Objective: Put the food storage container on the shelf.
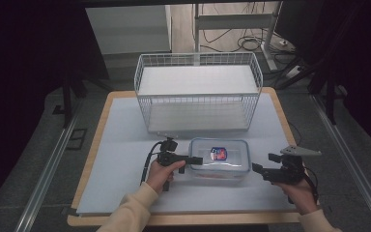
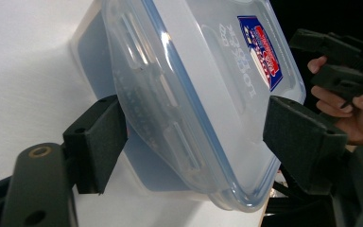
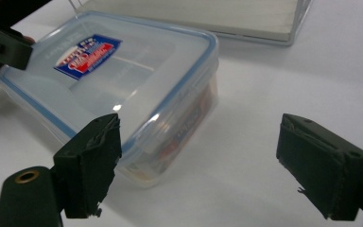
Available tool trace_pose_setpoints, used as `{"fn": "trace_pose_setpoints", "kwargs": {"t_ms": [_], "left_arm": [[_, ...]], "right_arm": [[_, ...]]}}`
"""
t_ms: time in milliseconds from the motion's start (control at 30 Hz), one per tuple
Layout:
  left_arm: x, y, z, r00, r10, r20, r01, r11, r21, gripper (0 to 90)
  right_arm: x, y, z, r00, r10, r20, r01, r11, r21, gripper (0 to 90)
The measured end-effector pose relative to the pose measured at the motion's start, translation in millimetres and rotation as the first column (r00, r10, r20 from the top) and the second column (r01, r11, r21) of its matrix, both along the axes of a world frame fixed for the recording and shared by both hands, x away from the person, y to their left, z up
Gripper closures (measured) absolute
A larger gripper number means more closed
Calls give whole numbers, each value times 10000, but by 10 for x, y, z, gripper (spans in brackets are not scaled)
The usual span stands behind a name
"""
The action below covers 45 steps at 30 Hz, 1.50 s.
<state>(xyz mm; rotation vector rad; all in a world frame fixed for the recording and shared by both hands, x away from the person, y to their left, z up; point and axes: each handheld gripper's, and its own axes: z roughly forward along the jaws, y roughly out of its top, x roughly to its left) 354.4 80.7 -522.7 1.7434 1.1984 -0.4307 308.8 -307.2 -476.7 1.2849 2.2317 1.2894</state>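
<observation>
A clear plastic container (image 1: 227,166) with a blue-rimmed lid and a red-and-blue label lies on the white table top, in front of the basket. My left gripper (image 1: 196,160) is at its left end. In the left gripper view the left gripper (image 2: 198,127) is open, its jaws straddling the end of the container (image 2: 179,85), and one pad (image 2: 101,142) is close against the side wall. My right gripper (image 1: 263,163) hangs just right of the container, apart from it. In the right gripper view the right gripper (image 3: 201,142) stands open on bare table beside the corner of the container (image 3: 123,80).
A white wire basket (image 1: 198,92) with a flat liner stands behind the container at the table's far middle. White table covering (image 1: 121,145) spreads to both sides, with a wooden edge around it. Dark floor, metal rails and cables surround the table.
</observation>
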Motion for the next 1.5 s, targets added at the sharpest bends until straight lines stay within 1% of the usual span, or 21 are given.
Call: {"fn": "trace_pose_setpoints", "kwargs": {"t_ms": [67, 100, 200, 267, 367, 433, 500, 567, 633, 700, 833, 900, 1000, 1033, 1100, 1200, 1300, 1367, 1433, 1500], "left_arm": [[0, 14, 9, 9999, 115, 94, -115, 9999, -42, 250], [3, 17, 7, 9999, 99, 62, -98, 9999, -47, 260], [4, 22, 5, 9999, 88, 91, -88, 9999, -56, 263], [4, 23, 5, 9999, 88, 97, -87, 9999, -56, 265], [3, 23, 2, 9999, 87, 128, -86, 9999, -72, 265], [2, 24, 0, 9999, 87, 138, -85, 9999, -79, 265], [2, 24, 0, 9999, 80, 151, -78, 9999, -80, 265], [2, 24, -2, 9998, 80, 170, -79, 9999, -83, 265], [0, 22, -2, 9998, 101, 176, -99, 9999, -97, 265], [0, 22, -3, 9998, 104, 185, -102, 9999, -99, 265], [1, 22, -3, 9998, 109, 193, -107, 9999, -106, 266], [0, 21, -3, 9997, 118, 200, -116, 9999, -100, 266], [-3, 19, -3, 9996, 146, 222, -144, 9999, -91, 266], [-5, 18, -1, 9996, 148, 239, -146, 9999, -84, 267], [-7, 24, 0, 9996, 120, 267, -117, 9999, -101, 272], [-15, 40, 4, 9995, 128, 305, -123, 9998, -154, 289], [-48, 53, 22, 9988, 157, 469, -149, 9997, -176, 314], [-81, 57, 42, 9978, 148, 645, -141, 9998, -110, 331], [-124, 62, 61, 9965, 168, 822, -163, 9998, -71, 346], [-167, 75, 61, 9951, 263, 954, -248, 9995, -173, 367]], "right_arm": [[23, 17, 24, 9999, 116, -116, -114, 9998, 158, 137], [37, 29, 34, 9996, 204, -210, -198, 9995, 263, 134], [97, 72, 56, 9972, 452, -602, -416, 9973, 597, 133], [161, 107, 65, 9944, 554, -904, -488, 9960, 744, 134], [279, 154, 68, 9869, 685, -1458, -550, 9940, 947, 137], [352, 196, 54, 9783, 762, -1925, -563, 9927, 1071, 138], [424, 231, 19, 9669, 886, -2393, -603, 9905, 1233, 146], [483, 259, -33, 9569, 890, -2766, -566, 9908, 1228, 156], [528, 280, -85, 9444, 1009, -3128, -622, 9894, 1315, 160], [553, 295, -116, 9360, 1114, -3339, -688, 9882, 1369, 167], [579, 311, -159, 9093, 1462, -3897, -764, 9790, 1891, 192], [585, 294, -175, 9051, 1427, -4006, -616, 9760, 2087, 217], [596, 218, -190, 8931, 1493, -4243, -405, 9662, 2547, 291], [593, 196, -189, 8921, 1530, -4251, -398, 9638, 2635, 311], [588, 175, -195, 8899, 1594, -4275, -401, 9607, 2747, 321], [580, 163, -193, 8917, 1628, -4222, -417, 9586, 2816, 339], [549, 143, -184, 8989, 1638, -4065, -427, 9558, 2908, 370], [513, 135, -167, 9044, 1633, -3943, -451, 9553, 2922, 390], [470, 138, -143, 9137, 1592, -3739, -513, 9579, 2825, 403], [423, 139, -124, 9221, 1538, -3551, -530, 9592, 2777, 420]]}}
